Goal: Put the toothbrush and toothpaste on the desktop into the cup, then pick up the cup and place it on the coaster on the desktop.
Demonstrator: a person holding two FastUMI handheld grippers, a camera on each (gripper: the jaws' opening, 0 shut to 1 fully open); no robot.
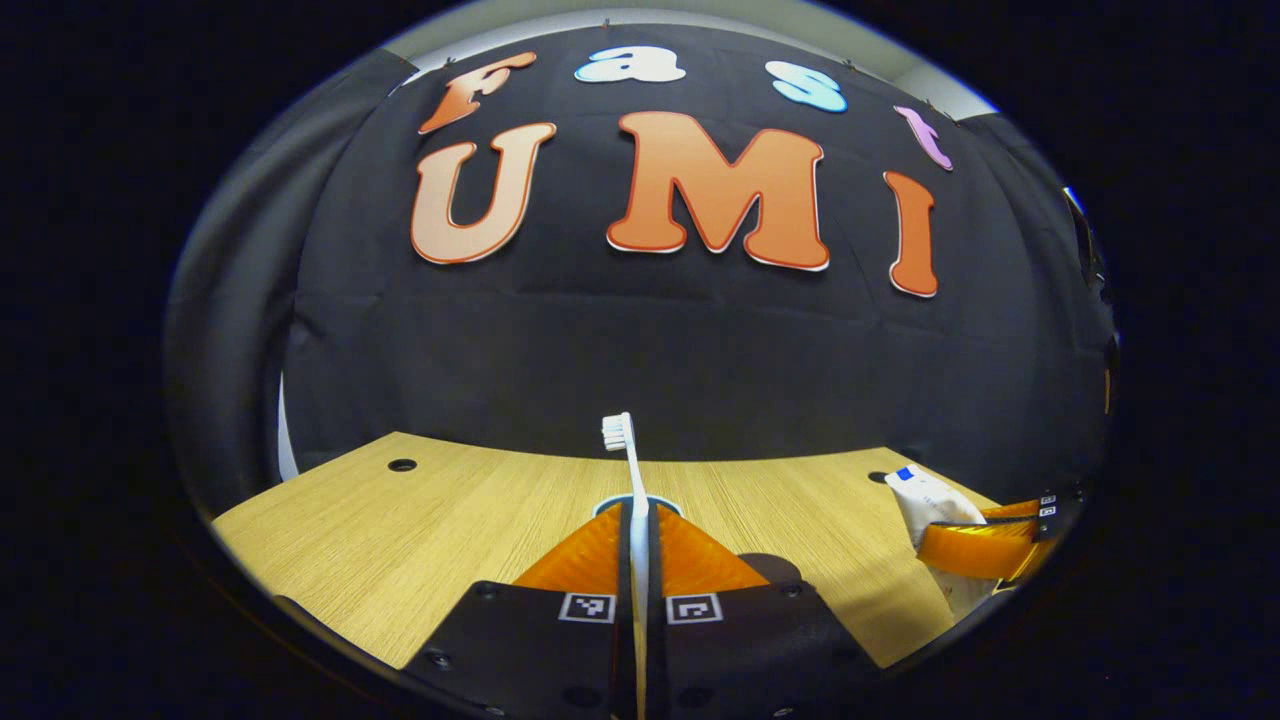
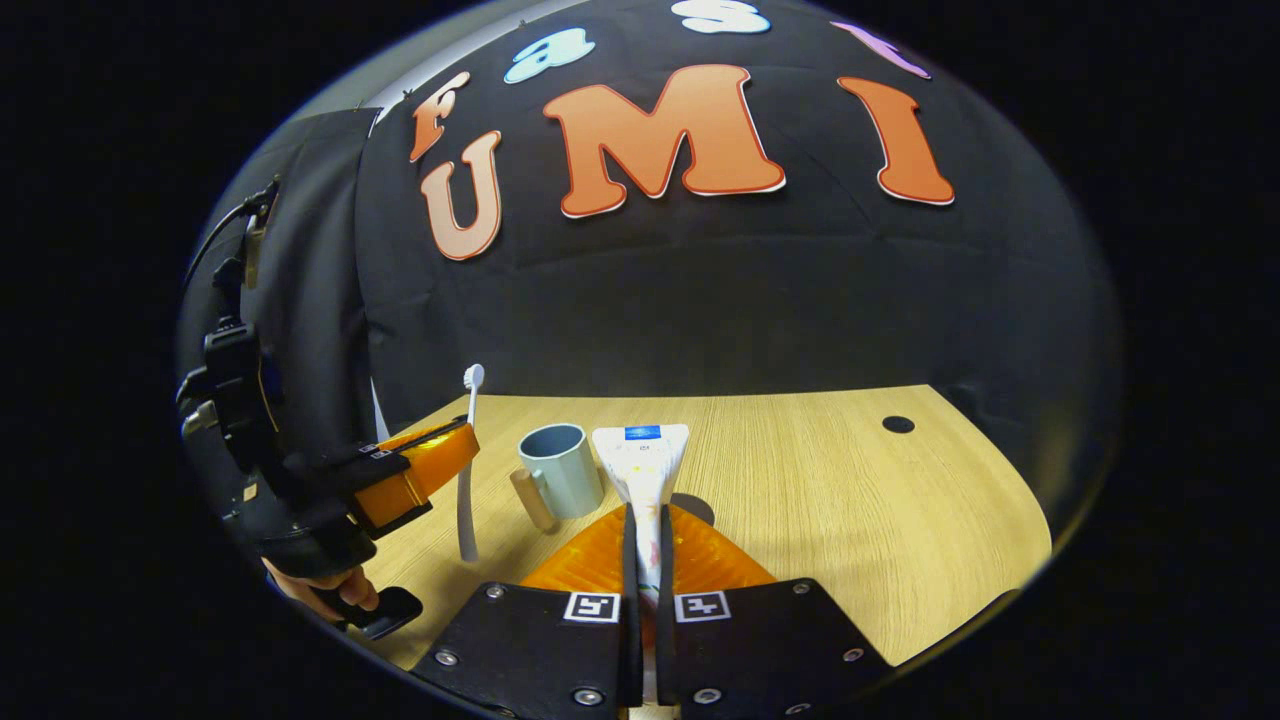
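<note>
A light wood-grain desk [image 1: 420,540] with fine lines running along its top spreads across the lower half of both views. In the left gripper view a small round black hole [image 1: 402,465] sits near its far left corner. In the right gripper view a similar round black hole [image 2: 898,424] lies toward the far right of the desk [image 2: 850,520]. A black cloth wall [image 1: 640,350] stands behind the desk's far edge, creased in faint horizontal folds. Above the cloth, a pale strip of ceiling [image 1: 640,10] curves along the top. A narrow white vertical strip [image 1: 284,440] shows at the cloth's left edge.
</note>
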